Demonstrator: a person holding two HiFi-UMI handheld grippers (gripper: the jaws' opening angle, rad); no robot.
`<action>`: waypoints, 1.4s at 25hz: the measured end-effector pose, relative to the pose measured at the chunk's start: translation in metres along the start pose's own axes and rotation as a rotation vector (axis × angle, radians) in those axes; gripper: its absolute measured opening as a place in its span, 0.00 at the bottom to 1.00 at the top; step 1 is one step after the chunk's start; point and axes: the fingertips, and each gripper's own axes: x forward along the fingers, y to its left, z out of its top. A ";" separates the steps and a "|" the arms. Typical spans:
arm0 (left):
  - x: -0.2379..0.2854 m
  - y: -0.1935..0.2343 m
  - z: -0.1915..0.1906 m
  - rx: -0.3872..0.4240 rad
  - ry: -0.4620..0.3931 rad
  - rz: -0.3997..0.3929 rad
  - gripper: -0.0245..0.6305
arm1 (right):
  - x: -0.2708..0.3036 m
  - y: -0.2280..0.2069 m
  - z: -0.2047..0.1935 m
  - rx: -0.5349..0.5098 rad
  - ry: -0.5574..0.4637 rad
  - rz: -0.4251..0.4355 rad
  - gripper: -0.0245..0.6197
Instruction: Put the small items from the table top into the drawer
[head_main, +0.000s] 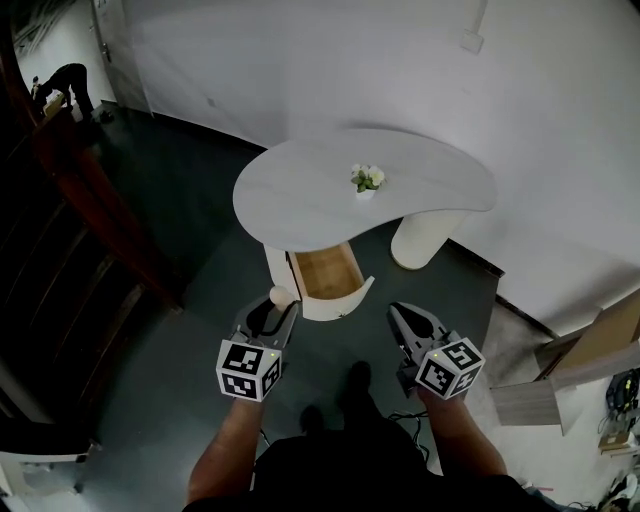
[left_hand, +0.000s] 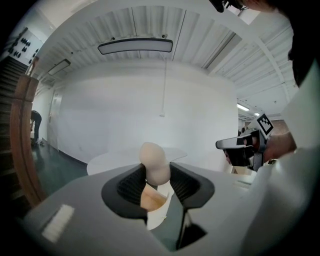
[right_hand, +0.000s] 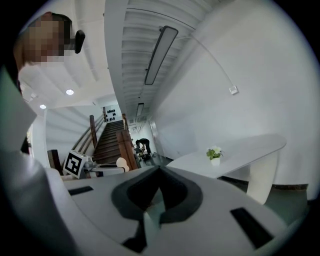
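Hovering near the drawer (head_main: 340, 300)
Beige egg-shaped item (left_hand: 152, 155) is pinched by left claw (left_hand: 158, 172); right claw (right_hand: 159, 170) is pressed together.

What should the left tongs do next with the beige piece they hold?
Probably carry it forward over the open drawer before letting go. The left tongs grip the beige rounded piece, which in the head view sits beside the drawer's front, not above its wooden bottom.
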 end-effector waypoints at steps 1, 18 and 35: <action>0.004 0.001 -0.001 -0.006 0.004 0.004 0.27 | 0.005 -0.004 0.000 0.003 0.003 0.009 0.05; 0.147 0.024 0.011 -0.045 0.090 0.149 0.27 | 0.121 -0.149 0.023 0.032 0.096 0.193 0.05; 0.163 0.046 0.003 -0.082 0.099 0.231 0.27 | 0.164 -0.156 0.019 0.013 0.174 0.284 0.05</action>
